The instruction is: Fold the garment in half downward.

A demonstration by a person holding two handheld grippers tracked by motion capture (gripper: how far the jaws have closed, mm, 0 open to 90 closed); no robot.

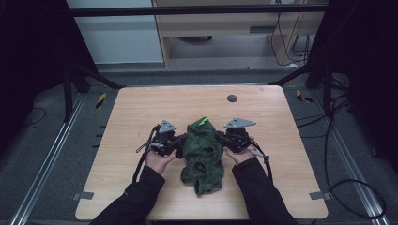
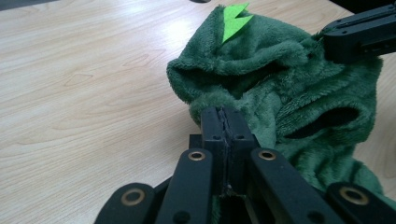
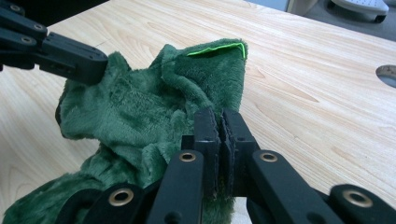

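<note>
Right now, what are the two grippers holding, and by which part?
Both hold the green plush garment: the left gripper is shut on its fuzzy left edge, the right gripper on its right edge, below the bright green tag.

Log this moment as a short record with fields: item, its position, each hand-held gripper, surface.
item: green plush garment with a bright green tag
position: bunched at the table's middle, near the person's side
left hand-held gripper: shut on the garment's left edge
right hand-held gripper: shut on its right edge
surface: wooden table
</note>
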